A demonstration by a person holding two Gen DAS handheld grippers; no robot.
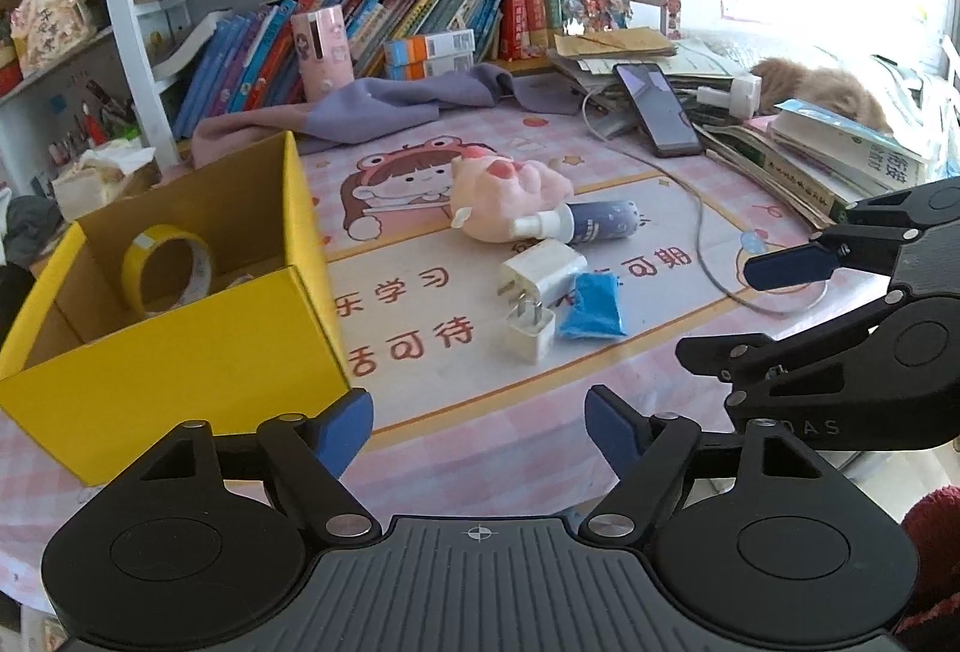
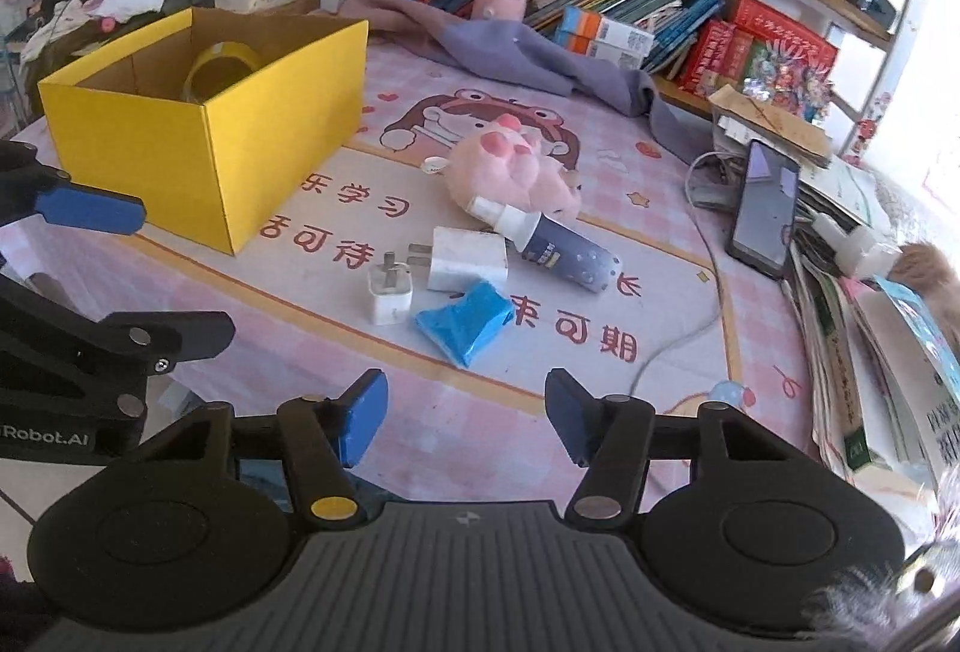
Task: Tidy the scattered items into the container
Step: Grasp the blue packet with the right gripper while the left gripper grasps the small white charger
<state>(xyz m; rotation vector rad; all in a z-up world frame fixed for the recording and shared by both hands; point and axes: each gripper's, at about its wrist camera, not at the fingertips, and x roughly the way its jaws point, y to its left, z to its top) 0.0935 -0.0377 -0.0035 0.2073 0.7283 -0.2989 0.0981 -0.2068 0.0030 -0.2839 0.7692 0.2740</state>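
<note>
**A:** Right, where do you stand with the tidying?

**B:** You have one thing put away: a roll of yellow tape (image 1: pixel 167 268) leans inside the yellow box (image 1: pixel 180 352). Everything else sits in a cluster on the pink mat (image 1: pixel 480 400), to the right of the box and well apart from it.

**A:** What is in that cluster?

**B:** Farthest from the box's near corner lies the pink plush toy (image 1: pixel 510 193), with the spray bottle (image 1: pixel 585 223) resting against it. Nearer you sit the large white charger (image 1: pixel 540 274) and the small white plug (image 1: pixel 531 331), just beside each other, and the blue packet (image 1: pixel 591 307) touches the charger's right side.

**A:** And your tongs?

**B:** Your left gripper (image 1: pixel 477 427) is released with nothing between its blue pads, hanging just off the box's near right corner. Your right gripper (image 2: pixel 459 421) is also released and empty, short of the cluster, facing the blue packet (image 2: pixel 465 322).

**A:** So which step is this?

**B:** You look to be reaching for the next pick. The packet and small plug lie closest, so I'd judge one for each hand. Bring the pads down to straddle each item, and keep clear of the charger crowding them.
</note>
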